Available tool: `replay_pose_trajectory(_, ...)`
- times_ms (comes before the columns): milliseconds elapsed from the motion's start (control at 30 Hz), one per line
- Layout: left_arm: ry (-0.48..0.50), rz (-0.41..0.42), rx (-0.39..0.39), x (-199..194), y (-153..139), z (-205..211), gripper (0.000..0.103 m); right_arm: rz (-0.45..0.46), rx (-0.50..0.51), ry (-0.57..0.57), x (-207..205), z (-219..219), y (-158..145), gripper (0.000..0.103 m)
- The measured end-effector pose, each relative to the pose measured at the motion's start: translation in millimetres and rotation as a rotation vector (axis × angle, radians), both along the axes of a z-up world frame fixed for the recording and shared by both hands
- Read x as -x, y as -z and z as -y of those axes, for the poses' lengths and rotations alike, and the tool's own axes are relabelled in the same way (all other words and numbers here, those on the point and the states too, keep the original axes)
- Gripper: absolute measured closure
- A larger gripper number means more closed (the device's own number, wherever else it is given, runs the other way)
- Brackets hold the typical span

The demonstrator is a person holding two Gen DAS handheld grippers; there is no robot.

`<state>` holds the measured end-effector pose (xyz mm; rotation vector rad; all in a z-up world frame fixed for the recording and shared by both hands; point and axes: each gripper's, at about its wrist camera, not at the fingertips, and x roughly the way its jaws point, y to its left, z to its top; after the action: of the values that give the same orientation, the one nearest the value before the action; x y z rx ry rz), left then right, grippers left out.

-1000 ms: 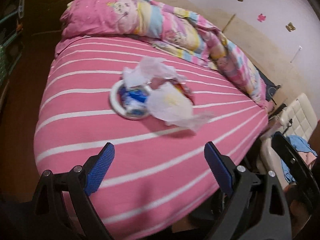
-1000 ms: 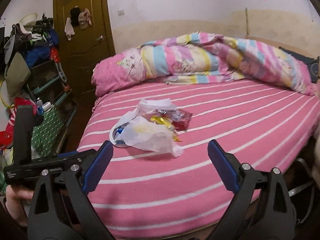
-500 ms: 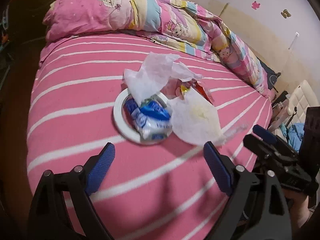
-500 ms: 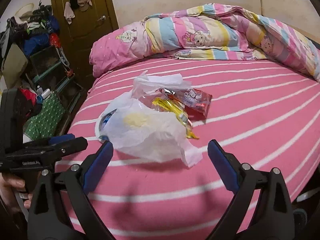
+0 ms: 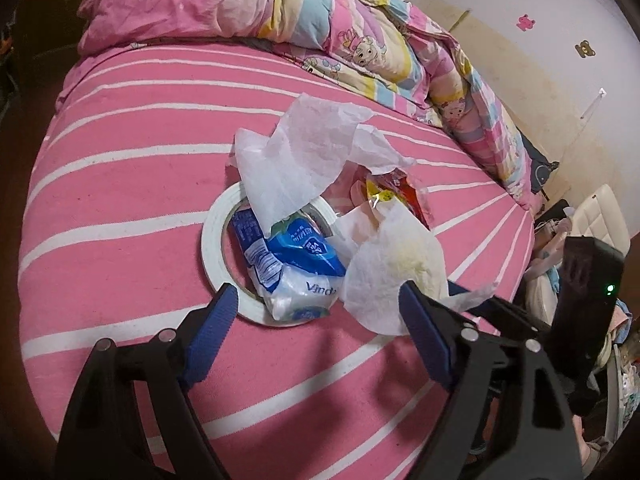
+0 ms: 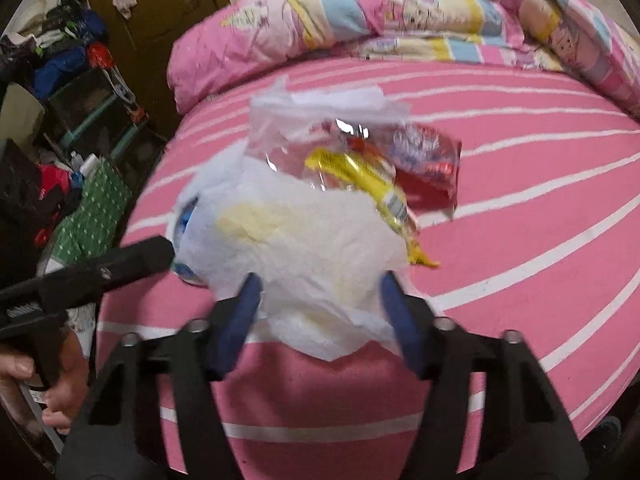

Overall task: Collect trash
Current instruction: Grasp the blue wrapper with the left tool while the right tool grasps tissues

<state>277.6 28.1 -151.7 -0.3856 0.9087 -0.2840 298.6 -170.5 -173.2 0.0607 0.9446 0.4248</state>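
Trash pile is lying mid-bed on the pink striped sheet. Right gripper fingers are spread, straddling the stained tissue without pinching it. Left gripper is hovering, fingers wide apart, over the tape roll and blue wrapper.

Pink bedsheet w/ white stripes; white tissue stained yellow; blue-white wrapper.
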Motion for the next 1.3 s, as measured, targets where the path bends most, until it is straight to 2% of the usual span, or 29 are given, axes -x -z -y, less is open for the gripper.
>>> replay_pose_trajectory(67, -0.002, -0.009, 0.002, -2, 2, 0, 0.024, -0.012, 0.005, 0.001, -1, 1, 3, 0.065)
replay_pose_trajectory(100, -0.004, -0.013, 0.0, -4, 3, 0, 0.024, -0.012, 0.008, 0.004, -1, 2, 3, 0.078)
replay_pose_trajectory(133, -0.01, -0.019, 0.002, -5, 5, 0, 0.024, -0.01, 0.01, 0.008, -1, 4, 3, 0.084)
replay_pose_trajectory(233, -0.021, -0.041, 0.035, -9, 8, -2, 0.031, 0.011, -0.015, 0.04, 2, 13, -2, 0.09)
replay_pose_trajectory(333, -0.02, -0.037, 0.029, -11, 8, 1, 0.04, 0.031, -0.053, 0.085, 6, 26, -8, 0.09)
replay_pose_trajectory(700, -0.024, -0.017, -0.077, -17, 11, 15, 0.041, 0.059, -0.082, 0.13, 15, 37, -20, 0.09)
replay_pose_trajectory(733, -0.024, -0.016, -0.088, -17, 12, 16, 0.044, 0.06, -0.084, 0.134, 16, 38, -20, 0.09)
replay_pose_trajectory(767, -0.026, -0.017, -0.1, -18, 12, 17, 0.051, 0.061, -0.089, 0.139, 17, 40, -21, 0.09)
replay_pose_trajectory(900, -0.021, -0.015, -0.097, -18, 13, 16, 0.057, 0.077, -0.098, 0.159, 22, 48, -27, 0.09)
replay_pose_trajectory(1067, -0.013, 0.009, -0.09, -13, 9, 13, 0.072, 0.1, -0.121, 0.187, 26, 58, -34, 0.09)
replay_pose_trajectory(1300, 0.017, 0.045, -0.09, 2, -2, 17, 0.083, 0.147, -0.133, 0.212, 35, 70, -45, 0.09)
